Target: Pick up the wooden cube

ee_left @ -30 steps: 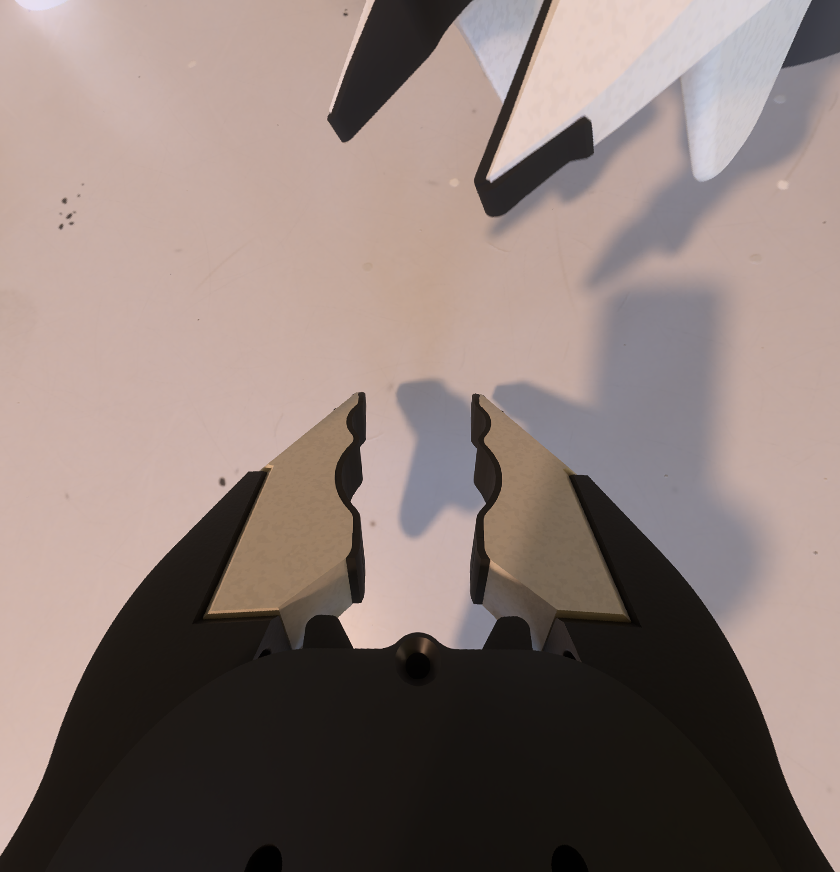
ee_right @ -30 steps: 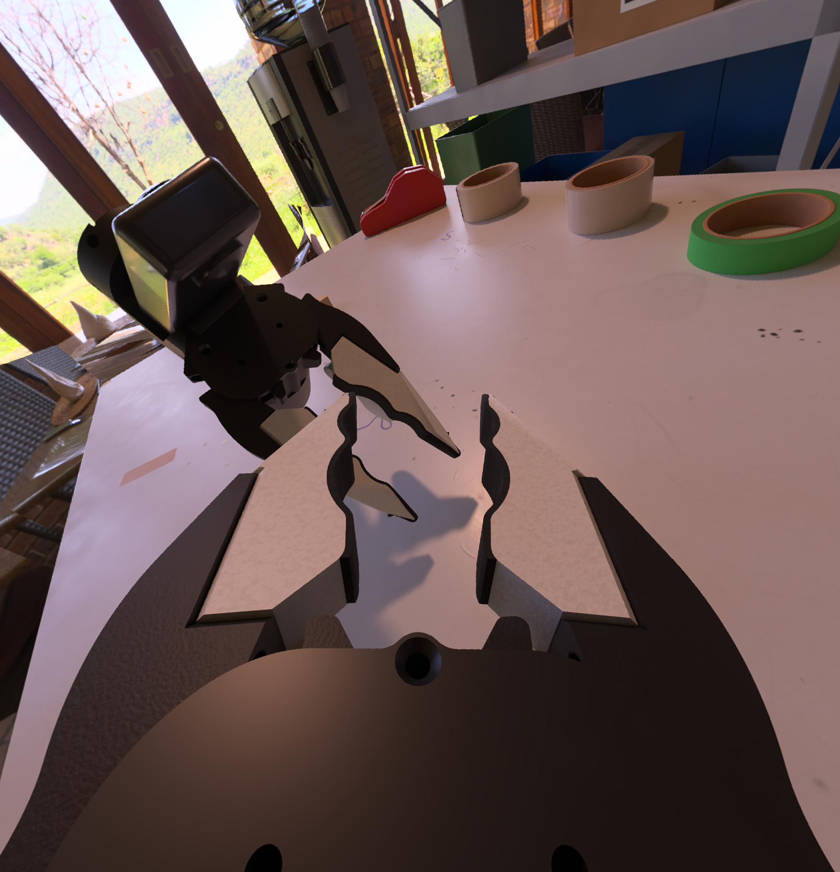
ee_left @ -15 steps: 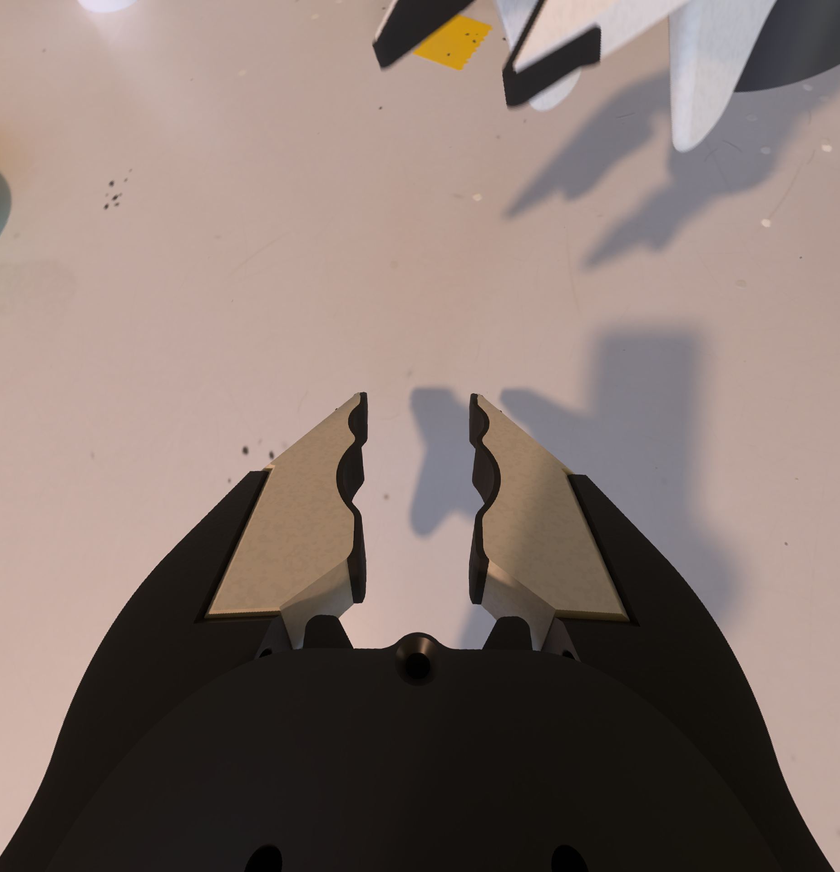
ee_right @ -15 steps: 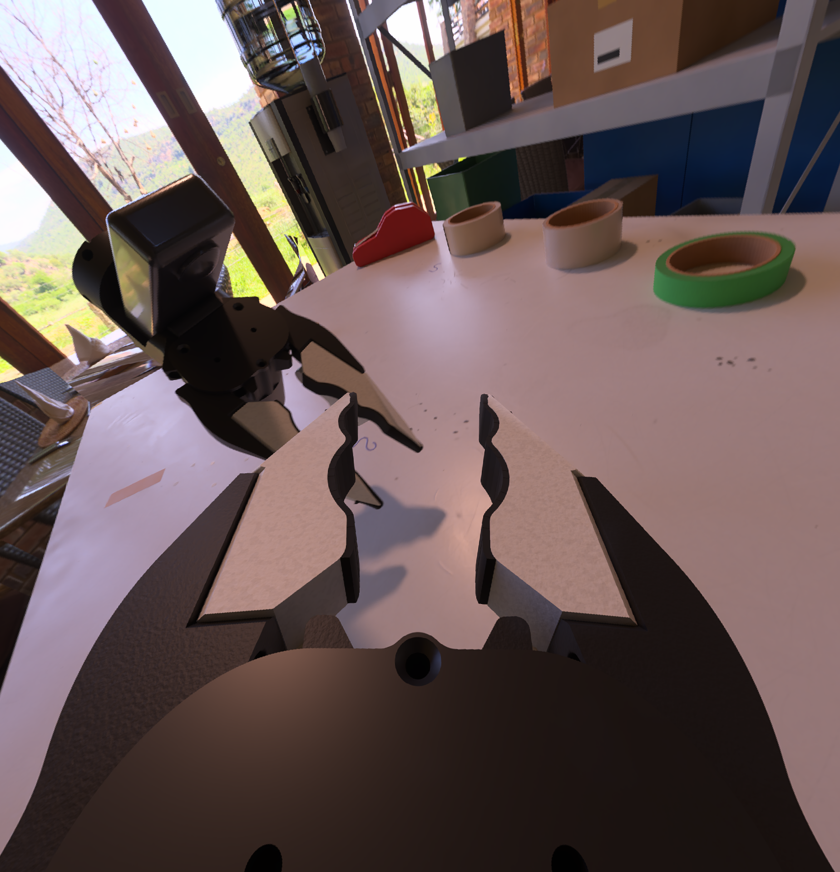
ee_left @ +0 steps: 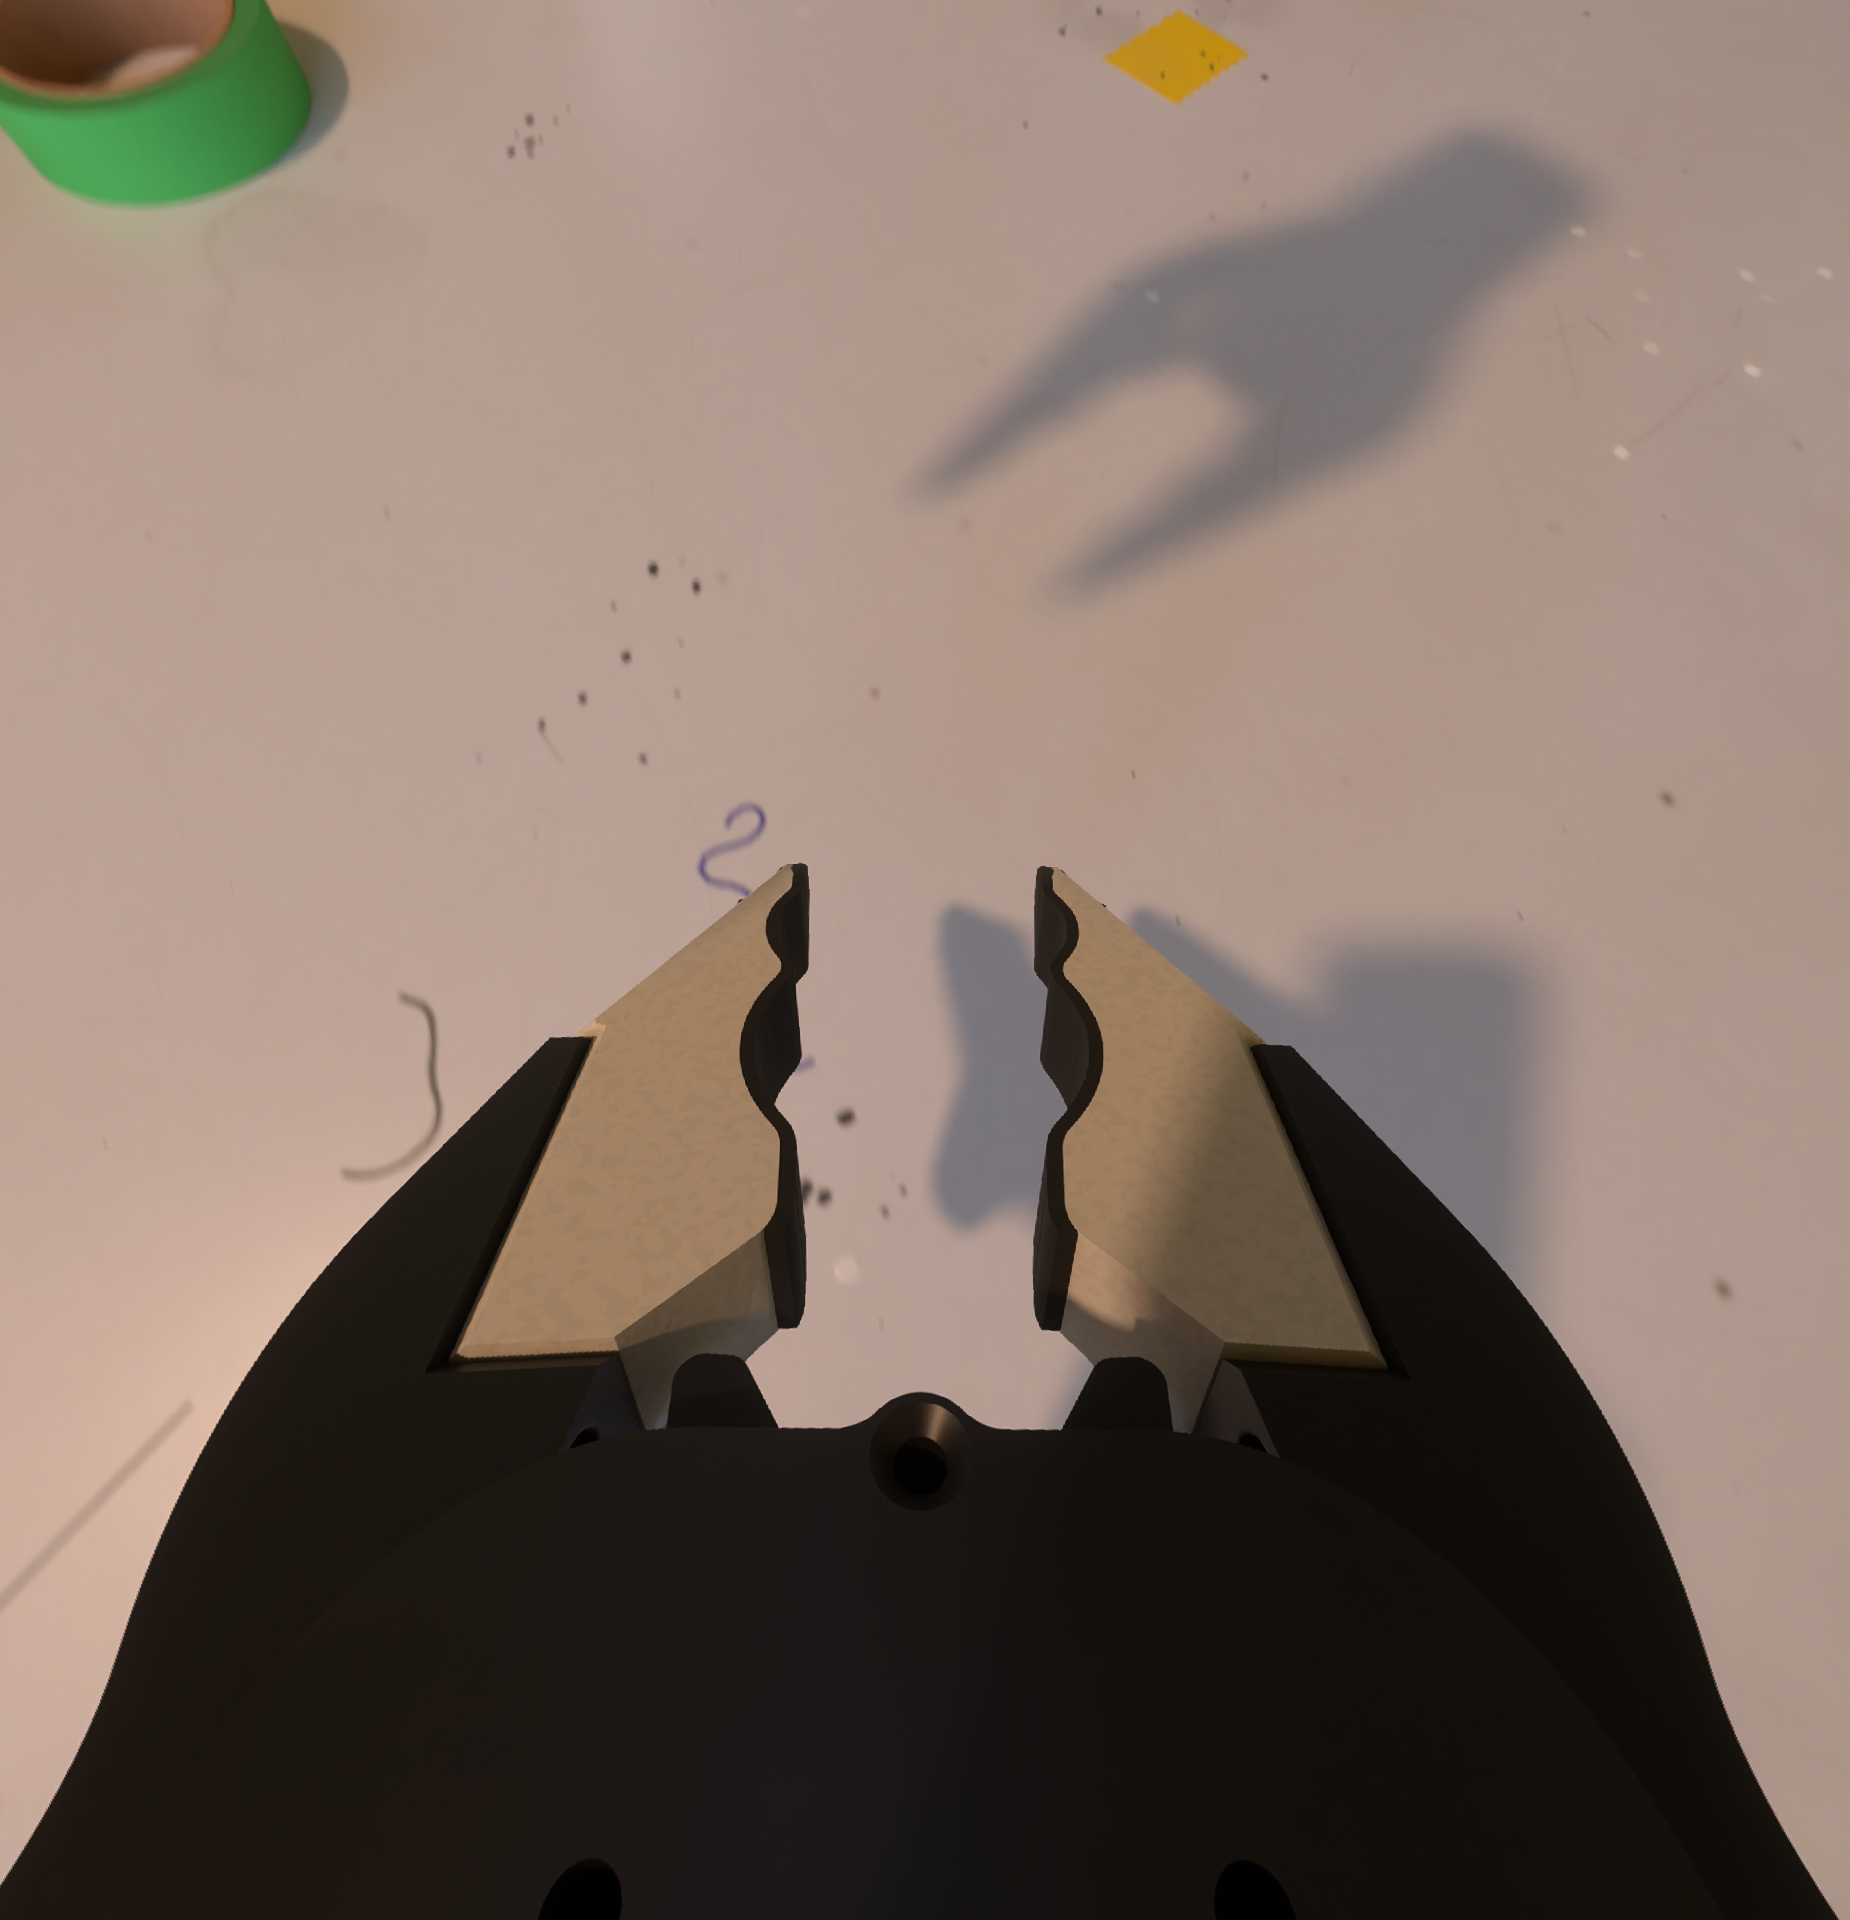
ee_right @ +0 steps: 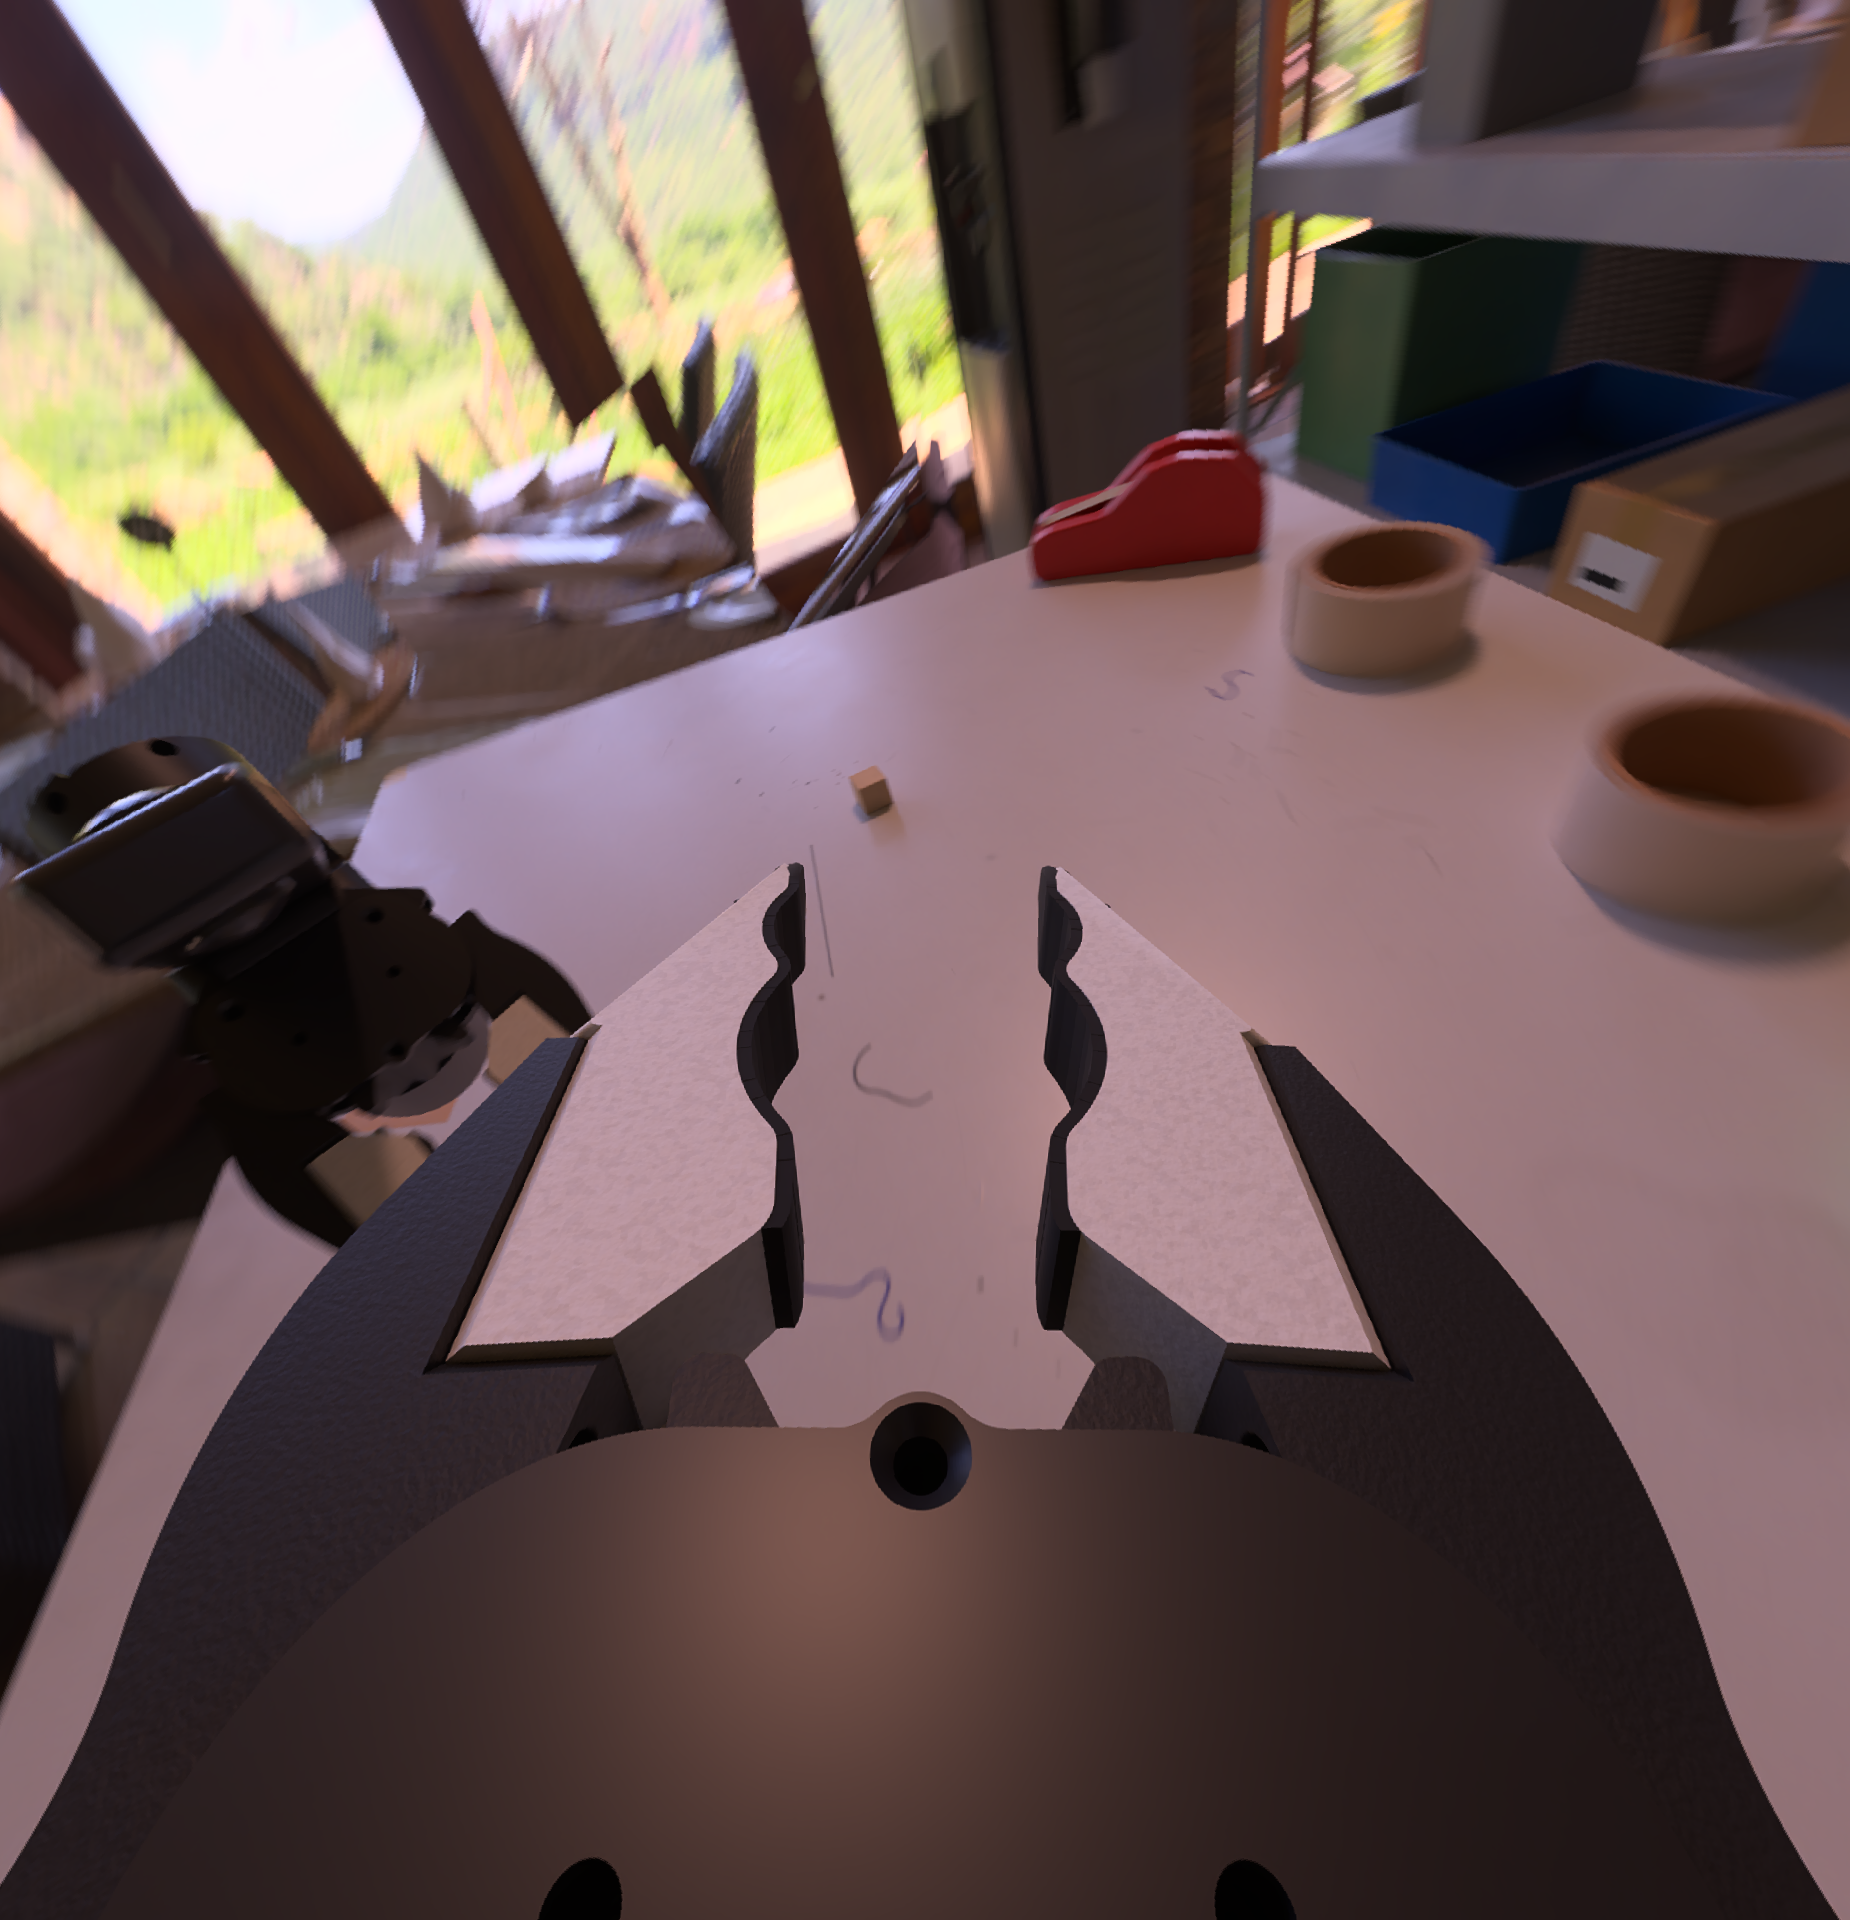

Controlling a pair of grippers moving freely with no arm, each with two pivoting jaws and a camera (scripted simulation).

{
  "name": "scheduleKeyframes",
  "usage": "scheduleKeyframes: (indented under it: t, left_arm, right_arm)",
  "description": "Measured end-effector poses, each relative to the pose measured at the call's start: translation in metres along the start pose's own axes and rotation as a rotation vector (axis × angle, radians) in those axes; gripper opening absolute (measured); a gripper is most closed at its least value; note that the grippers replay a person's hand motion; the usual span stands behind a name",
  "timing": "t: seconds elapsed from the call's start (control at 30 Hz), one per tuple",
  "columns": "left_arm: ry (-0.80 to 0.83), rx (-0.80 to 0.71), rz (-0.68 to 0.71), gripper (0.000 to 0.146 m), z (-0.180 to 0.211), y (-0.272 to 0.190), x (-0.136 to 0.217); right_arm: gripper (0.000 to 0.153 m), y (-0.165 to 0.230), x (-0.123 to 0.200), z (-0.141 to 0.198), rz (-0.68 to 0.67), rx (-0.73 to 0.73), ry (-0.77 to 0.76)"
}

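Note:
A small wooden cube (ee_right: 871, 787) rests on the pale table (ee_right: 1160, 883), far ahead of my right gripper (ee_right: 919, 871) and slightly left of its centre line. My right gripper is open and empty, above the table. My left gripper (ee_left: 921, 869) is open and empty, pointing down at the bare table; the cube does not show in the left wrist view. The left gripper also shows in the right wrist view (ee_right: 277, 997), low at the left, beside the table's left edge.
A green tape roll (ee_left: 136, 94) and a yellow patch (ee_left: 1175, 54) lie far ahead of the left gripper. Two beige tape rolls (ee_right: 1383, 597) (ee_right: 1721, 810), a red tape dispenser (ee_right: 1149, 509), a blue bin (ee_right: 1555, 447) and a cardboard box (ee_right: 1721, 520) stand at the right.
The right gripper has swung left and back; the cube has come into its view and the left gripper has slid to its lower left. The right gripper has left the left wrist view, only its shadow remains.

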State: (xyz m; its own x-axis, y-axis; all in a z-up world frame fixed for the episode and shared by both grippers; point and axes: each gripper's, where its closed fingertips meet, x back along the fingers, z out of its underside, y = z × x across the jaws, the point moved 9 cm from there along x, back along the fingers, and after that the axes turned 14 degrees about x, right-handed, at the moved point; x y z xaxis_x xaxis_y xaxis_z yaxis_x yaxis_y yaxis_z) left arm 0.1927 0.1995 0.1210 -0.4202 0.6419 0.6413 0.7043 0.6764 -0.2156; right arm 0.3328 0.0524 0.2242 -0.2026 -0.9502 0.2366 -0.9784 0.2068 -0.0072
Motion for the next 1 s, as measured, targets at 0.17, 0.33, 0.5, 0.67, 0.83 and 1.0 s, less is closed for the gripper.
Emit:
scheduleKeyframes:
  t: [0.17,0.33,0.5,0.67,0.83,1.0]
  left_arm:
    - [0.051,0.04,0.014,0.043,0.026,0.005,0.015]
    - [0.052,-0.009,-0.033,0.044,0.028,0.007,0.021]
    - [0.046,0.012,-0.057,0.044,0.035,0.014,0.028]
    - [0.015,0.065,-0.046,0.045,0.037,0.02,0.035]
    - [0.01,0.086,-0.028,0.044,0.038,0.023,0.036]
    - [0.003,0.13,0.032,0.044,0.037,0.024,0.035]
  right_arm:
    - [0.036,0.017,-0.142,-0.053,-0.214,0.25,0.233]
    - [0.025,0.038,-0.281,-0.059,-0.422,0.382,0.566]
    - [0.025,0.048,-0.368,-0.024,-0.521,0.423,0.977]
    - [0.03,0.051,-0.404,0.019,-0.491,0.451,1.199]
    - [0.02,0.044,-0.404,0.017,-0.519,0.413,1.174]
    - [0.02,0.024,-0.341,-0.049,-0.493,0.316,0.894]
